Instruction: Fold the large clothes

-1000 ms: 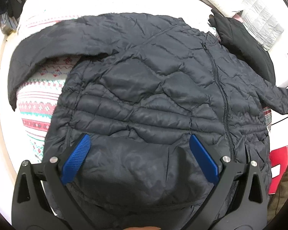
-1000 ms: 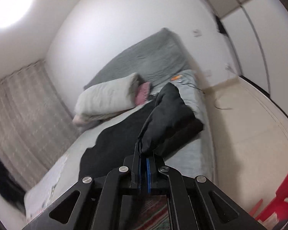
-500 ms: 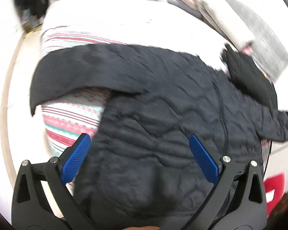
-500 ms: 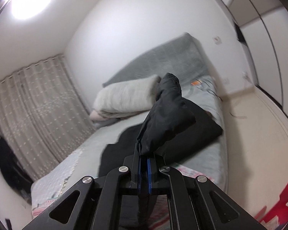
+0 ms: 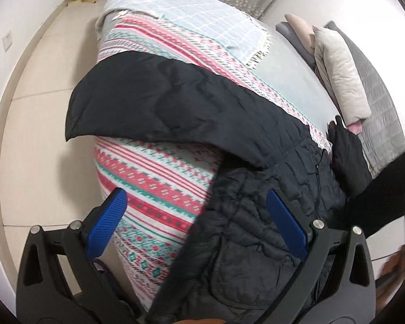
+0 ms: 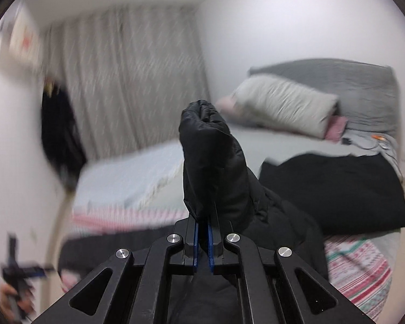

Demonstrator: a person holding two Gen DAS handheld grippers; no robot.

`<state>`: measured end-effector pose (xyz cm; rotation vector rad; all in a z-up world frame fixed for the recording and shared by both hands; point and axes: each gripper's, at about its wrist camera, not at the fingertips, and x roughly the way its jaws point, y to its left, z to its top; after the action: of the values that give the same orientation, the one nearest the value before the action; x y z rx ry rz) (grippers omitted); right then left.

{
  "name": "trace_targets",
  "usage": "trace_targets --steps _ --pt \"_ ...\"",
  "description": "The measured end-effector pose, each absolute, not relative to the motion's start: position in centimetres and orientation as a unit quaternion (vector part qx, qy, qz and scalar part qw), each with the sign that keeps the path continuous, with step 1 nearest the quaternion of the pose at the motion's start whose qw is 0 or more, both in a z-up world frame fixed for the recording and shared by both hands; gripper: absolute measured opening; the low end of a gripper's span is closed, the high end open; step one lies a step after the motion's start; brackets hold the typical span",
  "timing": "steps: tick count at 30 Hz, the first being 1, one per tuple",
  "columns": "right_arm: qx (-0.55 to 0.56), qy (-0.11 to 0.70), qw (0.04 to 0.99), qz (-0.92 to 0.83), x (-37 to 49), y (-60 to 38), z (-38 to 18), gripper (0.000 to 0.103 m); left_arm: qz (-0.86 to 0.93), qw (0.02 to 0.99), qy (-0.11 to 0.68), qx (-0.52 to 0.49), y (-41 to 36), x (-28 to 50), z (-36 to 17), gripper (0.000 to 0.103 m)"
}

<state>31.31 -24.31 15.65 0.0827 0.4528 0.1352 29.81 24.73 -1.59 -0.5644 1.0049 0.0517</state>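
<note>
A black quilted puffer jacket point(image 5: 256, 216) lies on the bed, front up. One sleeve point(image 5: 154, 108) stretches left over the patterned blanket and hangs off the bed's edge. My left gripper point(image 5: 199, 226) is open and empty, above the jacket's lower left side. My right gripper point(image 6: 202, 240) is shut on the jacket's other sleeve point(image 6: 213, 167) and holds its cuff up in the air. That raised sleeve also shows as a dark band at the right of the left wrist view point(image 5: 386, 189).
The bed carries a red, white and teal patterned blanket point(image 5: 159, 178), a pale checked blanket point(image 5: 197, 8) and pillows point(image 5: 340, 70) at its head. A second black garment point(image 6: 334, 189) lies on the bed. Tiled floor point(image 5: 35, 124) lies to the left. Curtains point(image 6: 127, 86) hang behind.
My left gripper has swung left and back, so the jacket's left sleeve and the blanket now fill its view. My right gripper has turned left and carried the sleeve across the bed.
</note>
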Motion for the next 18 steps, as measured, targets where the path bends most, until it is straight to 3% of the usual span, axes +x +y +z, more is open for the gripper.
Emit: trace_targets --steps 5,8,16,18 --pt "-0.014 0.360 0.932 0.045 36.4 -16.8 4.5 0.006 0.020 0.834 0.482 -0.268 25.9 29.5 -2.1 0.102" --pt "-0.022 0.398 0.917 0.020 38.7 -15.4 0.2 0.007 0.007 0.833 0.483 -0.270 26.0 29.2 -1.9 0.102" --pt "0.018 0.454 0.890 0.034 41.8 -13.1 -3.9 0.020 -0.001 0.835 0.487 -0.256 25.6 29.6 -1.8 0.102" --pt "0.016 0.455 0.889 0.050 42.0 -12.3 -3.6 0.030 -0.003 0.836 0.488 -0.251 25.2 29.7 -1.7 0.102"
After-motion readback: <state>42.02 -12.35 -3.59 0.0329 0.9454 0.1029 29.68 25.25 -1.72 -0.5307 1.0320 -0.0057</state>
